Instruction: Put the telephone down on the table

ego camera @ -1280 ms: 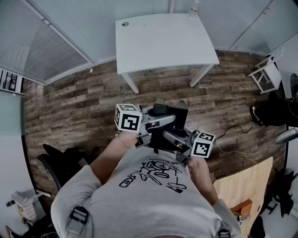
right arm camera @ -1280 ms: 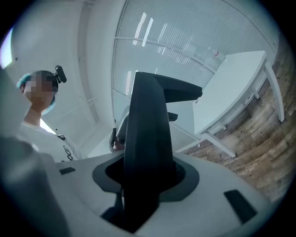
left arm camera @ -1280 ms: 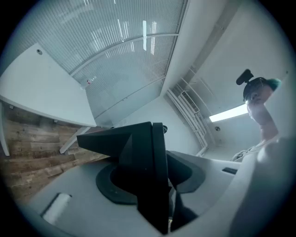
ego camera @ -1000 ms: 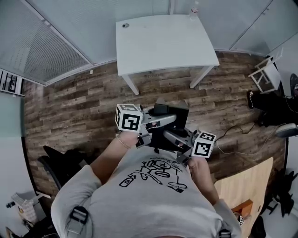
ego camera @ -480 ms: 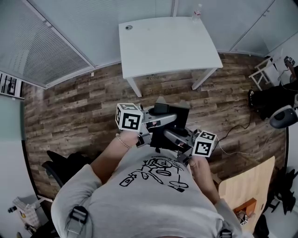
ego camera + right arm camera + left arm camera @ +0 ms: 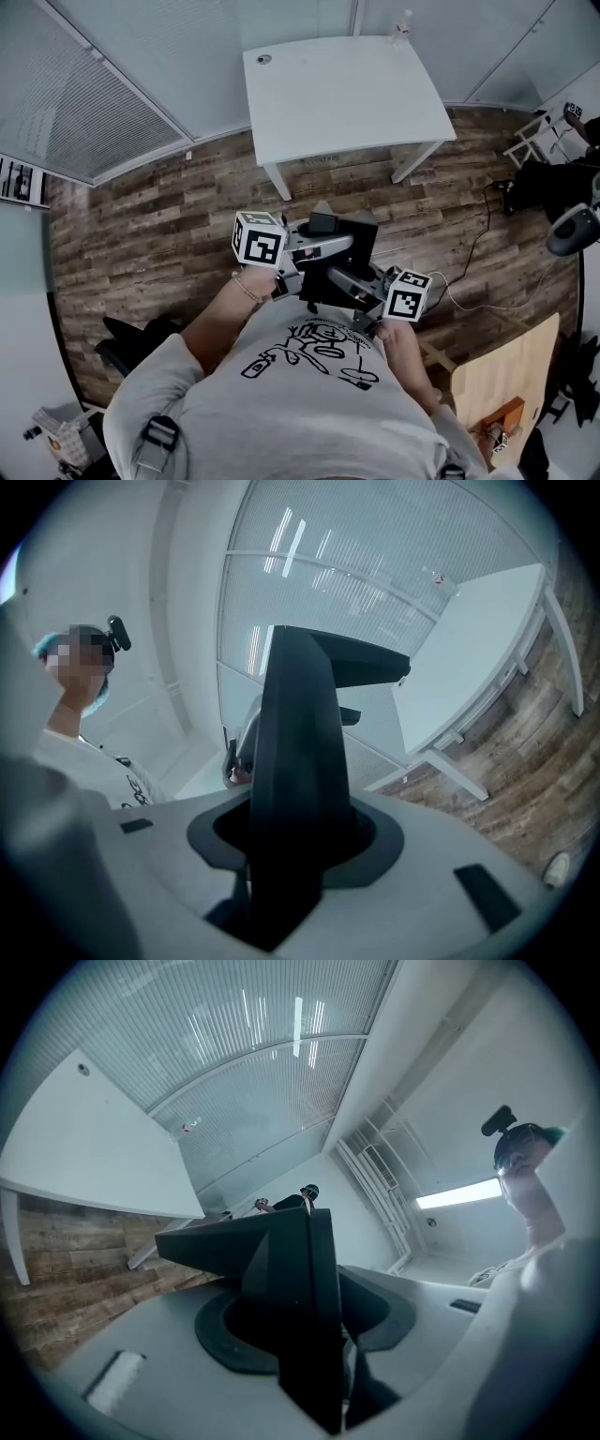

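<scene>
A black telephone (image 6: 343,246) hangs above the wooden floor, pinched from both sides. My left gripper (image 6: 323,246) is shut on its left side and my right gripper (image 6: 354,277) on its right. In the left gripper view the telephone (image 6: 281,1269) fills the gap between the jaws. The right gripper view likewise has the telephone (image 6: 298,761) wedged upright in its jaws. The white table (image 6: 347,94) stands ahead, some way beyond the telephone. It also appears as the table (image 6: 75,1157) at the left and the table (image 6: 478,658) at the right.
On the table a small round object (image 6: 265,59) lies at the far left corner and a bottle (image 6: 403,25) stands at the far edge. A white stool (image 6: 532,142), a floor cable (image 6: 469,267), a wooden board (image 6: 497,375) and a black chair (image 6: 131,342) lie around.
The person has walked towards the table, which now sits a little lower and nearer in the head view. Both grippers keep the same hold on the telephone.
</scene>
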The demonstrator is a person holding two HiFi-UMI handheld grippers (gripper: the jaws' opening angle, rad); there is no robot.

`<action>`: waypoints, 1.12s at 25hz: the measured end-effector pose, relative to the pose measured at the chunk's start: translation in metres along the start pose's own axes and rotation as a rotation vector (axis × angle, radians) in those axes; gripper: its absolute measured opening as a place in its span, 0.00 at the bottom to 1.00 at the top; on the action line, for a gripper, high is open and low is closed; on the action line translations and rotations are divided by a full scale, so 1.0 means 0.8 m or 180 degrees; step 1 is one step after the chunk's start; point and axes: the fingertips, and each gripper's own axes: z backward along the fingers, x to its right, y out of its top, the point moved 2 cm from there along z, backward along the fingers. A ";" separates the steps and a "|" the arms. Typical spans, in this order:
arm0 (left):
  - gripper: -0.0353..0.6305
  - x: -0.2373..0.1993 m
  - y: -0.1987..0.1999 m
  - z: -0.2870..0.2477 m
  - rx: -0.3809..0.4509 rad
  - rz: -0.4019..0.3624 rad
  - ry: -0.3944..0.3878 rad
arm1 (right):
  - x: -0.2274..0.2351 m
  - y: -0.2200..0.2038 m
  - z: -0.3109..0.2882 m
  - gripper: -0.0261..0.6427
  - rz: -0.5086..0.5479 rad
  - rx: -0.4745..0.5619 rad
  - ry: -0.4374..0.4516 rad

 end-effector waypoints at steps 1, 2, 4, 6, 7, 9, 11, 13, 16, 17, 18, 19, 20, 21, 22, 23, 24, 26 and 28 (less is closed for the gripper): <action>0.32 -0.002 0.001 0.000 -0.0001 0.0004 -0.0001 | 0.002 0.001 -0.001 0.27 -0.0003 0.0001 -0.0002; 0.32 -0.004 0.004 0.000 -0.0002 0.0007 -0.0001 | 0.004 0.003 -0.003 0.27 -0.0005 0.0003 -0.0004; 0.32 -0.008 0.010 -0.001 -0.0003 0.0012 -0.0001 | 0.007 0.010 -0.006 0.27 -0.0009 0.0003 -0.0004; 0.32 -0.012 0.018 -0.003 -0.0001 0.0012 -0.0003 | 0.011 0.018 -0.008 0.27 -0.0012 -0.0001 -0.0005; 0.32 -0.015 0.023 -0.005 0.0001 0.0012 -0.0004 | 0.014 0.022 -0.009 0.27 -0.0014 -0.0004 -0.0005; 0.32 -0.024 0.032 -0.013 0.0006 0.0022 0.0002 | 0.023 0.034 -0.008 0.27 -0.0025 -0.0009 -0.0001; 0.32 -0.036 0.044 -0.029 0.0006 0.0038 0.0016 | 0.037 0.051 -0.003 0.27 -0.0044 -0.0016 0.0004; 0.32 -0.044 0.055 -0.043 0.0006 0.0049 0.0027 | 0.048 0.067 0.003 0.27 -0.0059 -0.0027 0.0006; 0.32 -0.053 0.069 -0.060 0.0034 0.0051 0.0027 | 0.061 0.086 0.010 0.27 -0.0053 -0.0050 0.0006; 0.32 -0.055 0.071 -0.063 0.0047 0.0046 0.0025 | 0.064 0.089 0.012 0.27 -0.0045 -0.0058 0.0007; 0.32 -0.055 0.072 -0.064 0.0061 0.0038 0.0024 | 0.064 0.091 0.013 0.27 -0.0034 -0.0067 0.0010; 0.32 -0.054 0.073 -0.065 0.0075 0.0029 0.0024 | 0.064 0.091 0.013 0.27 -0.0021 -0.0078 0.0013; 0.32 -0.053 0.074 -0.065 0.0087 0.0023 0.0026 | 0.064 0.093 0.013 0.27 -0.0011 -0.0087 0.0017; 0.32 -0.054 0.078 -0.069 0.0096 0.0019 0.0030 | 0.065 0.098 0.015 0.27 -0.0004 -0.0095 0.0023; 0.32 -0.057 0.083 -0.075 0.0103 0.0017 0.0034 | 0.069 0.105 0.017 0.27 -0.0001 -0.0102 0.0030; 0.32 -0.061 0.089 -0.083 0.0108 0.0017 0.0041 | 0.075 0.114 0.021 0.27 -0.0004 -0.0108 0.0038; 0.32 -0.066 0.096 -0.092 0.0113 0.0020 0.0050 | 0.082 0.124 0.025 0.27 -0.0009 -0.0115 0.0044; 0.32 -0.080 0.115 -0.116 0.0124 0.0037 0.0079 | 0.101 0.150 0.034 0.27 -0.0029 -0.0131 0.0055; 0.32 -0.095 0.134 -0.144 0.0136 0.0057 0.0108 | 0.121 0.178 0.046 0.27 -0.0050 -0.0151 0.0067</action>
